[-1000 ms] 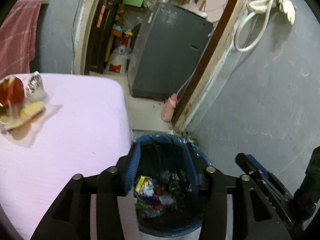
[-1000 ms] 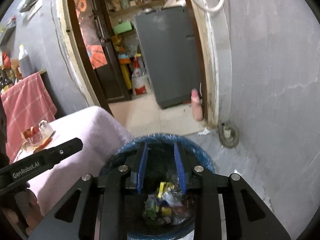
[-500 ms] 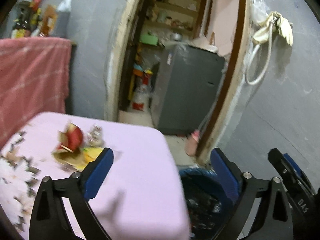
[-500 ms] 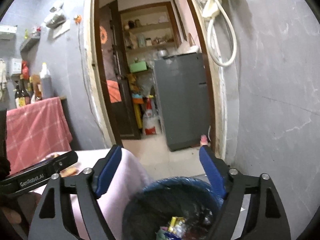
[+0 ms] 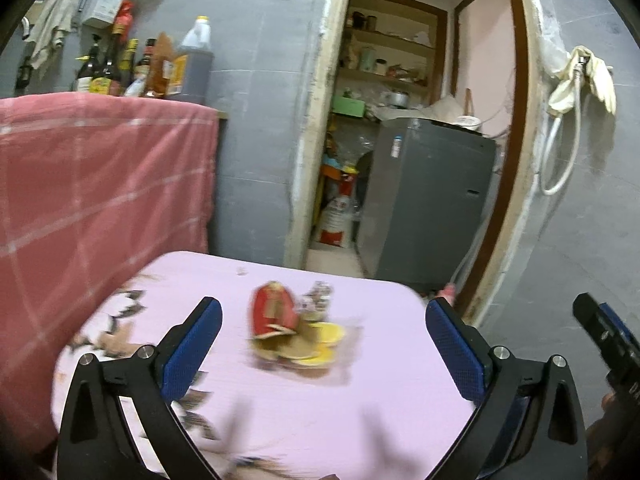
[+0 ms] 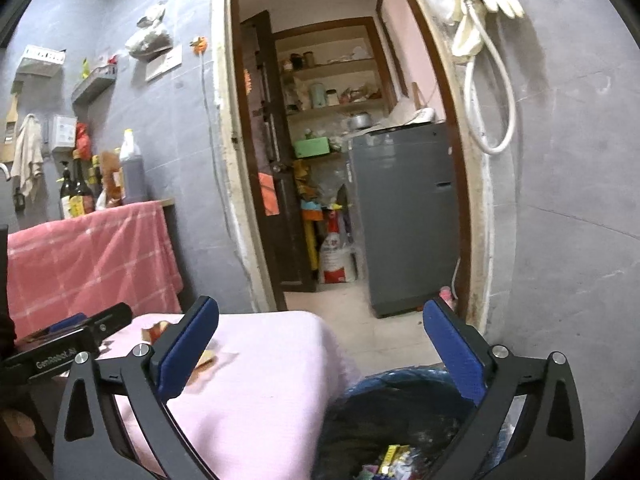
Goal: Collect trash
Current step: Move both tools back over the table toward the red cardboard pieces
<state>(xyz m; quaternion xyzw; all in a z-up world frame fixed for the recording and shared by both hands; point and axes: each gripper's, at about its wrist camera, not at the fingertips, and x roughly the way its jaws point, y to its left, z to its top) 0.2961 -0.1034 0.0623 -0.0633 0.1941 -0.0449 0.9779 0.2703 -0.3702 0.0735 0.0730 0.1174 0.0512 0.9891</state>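
Note:
My left gripper (image 5: 324,344) is open and empty above the pink-covered table (image 5: 384,400). A pile of trash (image 5: 296,332), with a red wrapper, a silver wrapper and yellow pieces, lies on the table ahead between the jaws. Dark scraps (image 5: 120,312) lie on the table's left part. My right gripper (image 6: 320,348) is open and empty above the blue-lined trash bin (image 6: 400,420), which holds wrappers (image 6: 390,462). The trash pile shows partly in the right wrist view (image 6: 160,328), behind the left finger. The left gripper also shows in the right wrist view (image 6: 72,344).
A pink checked cloth (image 5: 92,200) hangs over a counter with bottles (image 5: 132,68) at the left. A doorway ahead leads to a grey fridge (image 5: 428,208). A grey wall with a white hose (image 6: 488,92) stands at the right.
Both grippers opened wide and rose away from the bin. The left gripper swung left, from over the bin to over the table, facing the trash pile.

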